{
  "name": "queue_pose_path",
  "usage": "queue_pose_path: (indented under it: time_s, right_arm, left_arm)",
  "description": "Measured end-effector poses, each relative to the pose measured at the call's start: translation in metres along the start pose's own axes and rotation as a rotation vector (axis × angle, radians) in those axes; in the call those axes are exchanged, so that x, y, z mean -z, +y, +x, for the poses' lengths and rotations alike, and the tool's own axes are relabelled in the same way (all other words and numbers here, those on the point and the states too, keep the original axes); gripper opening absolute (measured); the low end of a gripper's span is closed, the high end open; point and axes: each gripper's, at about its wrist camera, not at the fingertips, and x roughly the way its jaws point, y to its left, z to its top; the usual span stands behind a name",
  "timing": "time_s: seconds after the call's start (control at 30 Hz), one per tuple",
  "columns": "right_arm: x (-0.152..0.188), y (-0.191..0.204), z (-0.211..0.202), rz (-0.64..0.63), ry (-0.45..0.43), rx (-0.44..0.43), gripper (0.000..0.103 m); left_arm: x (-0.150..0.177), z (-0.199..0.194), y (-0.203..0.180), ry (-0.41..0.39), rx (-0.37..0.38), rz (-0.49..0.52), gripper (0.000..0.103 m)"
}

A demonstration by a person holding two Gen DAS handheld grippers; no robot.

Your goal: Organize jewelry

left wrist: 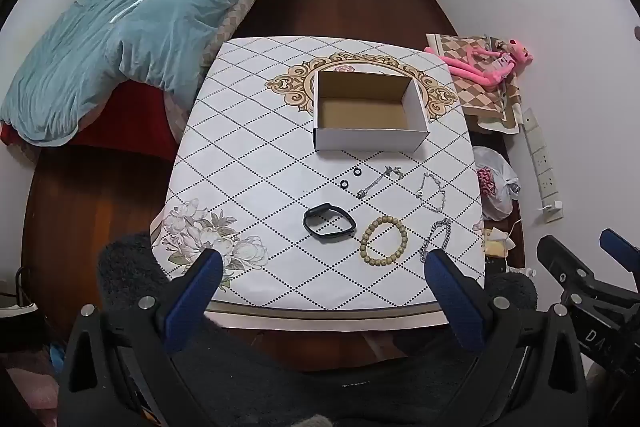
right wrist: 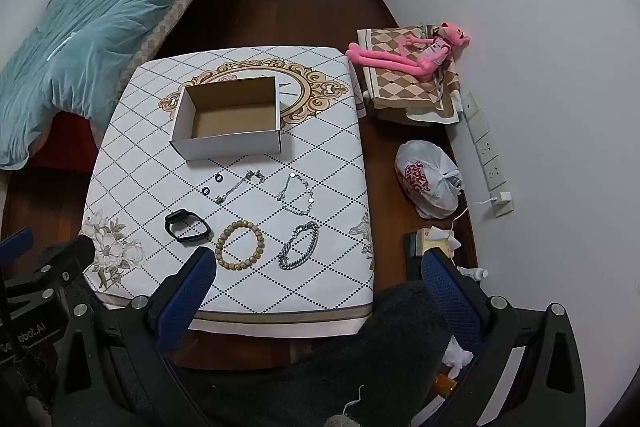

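Observation:
An empty cardboard box (left wrist: 370, 111) (right wrist: 230, 119) stands open at the far middle of the patterned table (left wrist: 248, 187) (right wrist: 332, 287). In front of it lie two small black rings (left wrist: 350, 177) (right wrist: 212, 184), a thin silver chain (left wrist: 380, 181) (right wrist: 240, 186), a silver charm bracelet (left wrist: 432, 191) (right wrist: 298, 193), a black wristband (left wrist: 329, 221) (right wrist: 188, 225), a wooden bead bracelet (left wrist: 383, 242) (right wrist: 239, 245) and a thick silver chain bracelet (left wrist: 434, 239) (right wrist: 299, 246). My left gripper (left wrist: 322, 269) and right gripper (right wrist: 318, 269) hover high over the table's near edge, both open and holding nothing.
A bed with a teal duvet (left wrist: 132, 23) (right wrist: 84, 27) lies to the left. To the right of the table are a pink plush toy (left wrist: 486, 63) (right wrist: 412, 57) on a folded checked cloth, a tied plastic bag (right wrist: 430, 181), a power strip (right wrist: 486, 155) and tissues on the dark wooden floor.

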Motion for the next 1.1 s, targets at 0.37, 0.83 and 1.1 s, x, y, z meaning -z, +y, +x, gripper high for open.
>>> queue_pose_path:
  time_s: [0.37,0.83,1.1]
  right_arm:
    - [0.002,-0.003,-0.001,0.001,-0.003,-0.006,0.103]
    - [0.0,-0.003,-0.007,0.002,-0.009,-0.001,0.103]
    - [-0.003,-0.004,-0.011,0.003,-0.012,-0.002,0.103]
  left_arm:
    - [0.002,0.001,-0.001,-0.019,-0.015,0.004,0.103]
    - [0.0,-0.008,0.004,-0.038,-0.011,0.007,0.103]
    - [0.001,-0.011,0.002,-0.047,-0.013,0.01,0.103]
